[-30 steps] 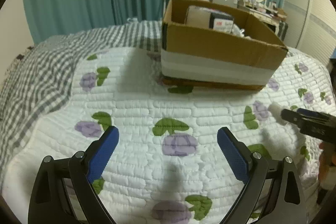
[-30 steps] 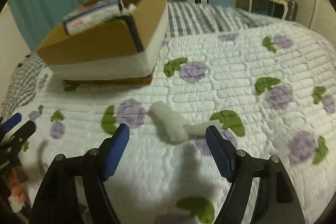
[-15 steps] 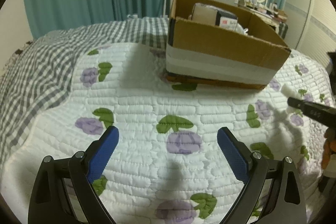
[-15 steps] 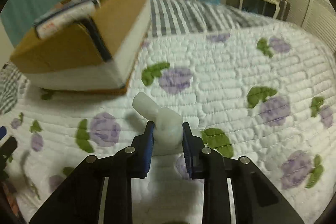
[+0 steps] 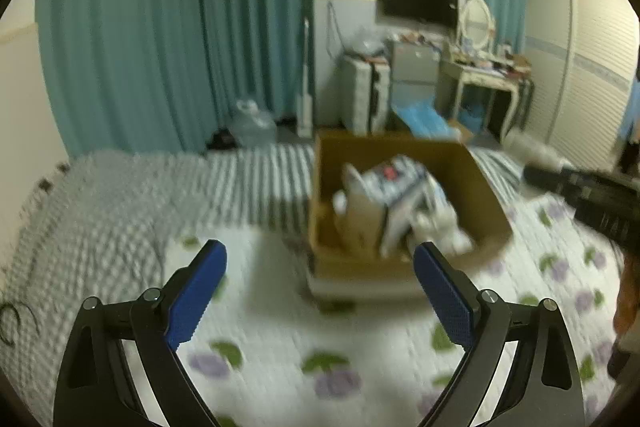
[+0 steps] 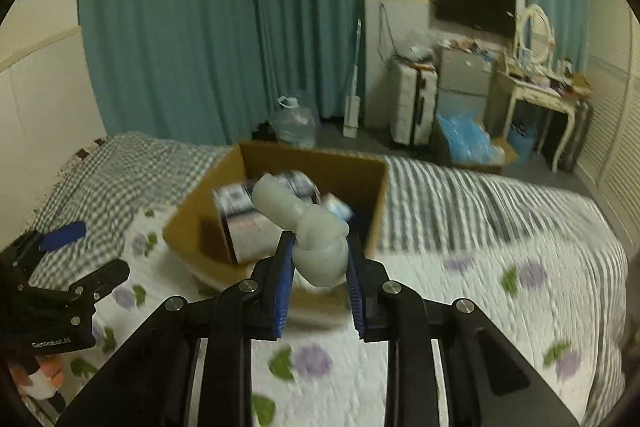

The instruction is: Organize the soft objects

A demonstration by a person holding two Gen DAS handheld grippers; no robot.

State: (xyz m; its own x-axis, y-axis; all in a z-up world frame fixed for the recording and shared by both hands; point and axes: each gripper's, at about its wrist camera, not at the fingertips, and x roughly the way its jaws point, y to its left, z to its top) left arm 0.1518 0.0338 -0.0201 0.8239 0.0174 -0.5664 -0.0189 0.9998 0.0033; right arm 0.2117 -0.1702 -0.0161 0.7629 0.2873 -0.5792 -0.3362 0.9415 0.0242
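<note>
The right gripper (image 6: pixel 320 263) is clamping a white soft toy (image 6: pixel 316 231) above the box (image 6: pixel 208 215) — not dropped yet; the left gripper (image 5: pixel 320 291) is hovering apart, empty.

Right gripper (image 6: pixel 320 267) is raised with fingers pinched nearly together; left gripper (image 5: pixel 320 287) spread wide.

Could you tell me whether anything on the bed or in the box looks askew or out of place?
Nothing looks spilled or damaged. The items in the cardboard box lean at angles rather than lying flat. The right gripper holds the white soft roll lifted clear of the quilt.
</note>
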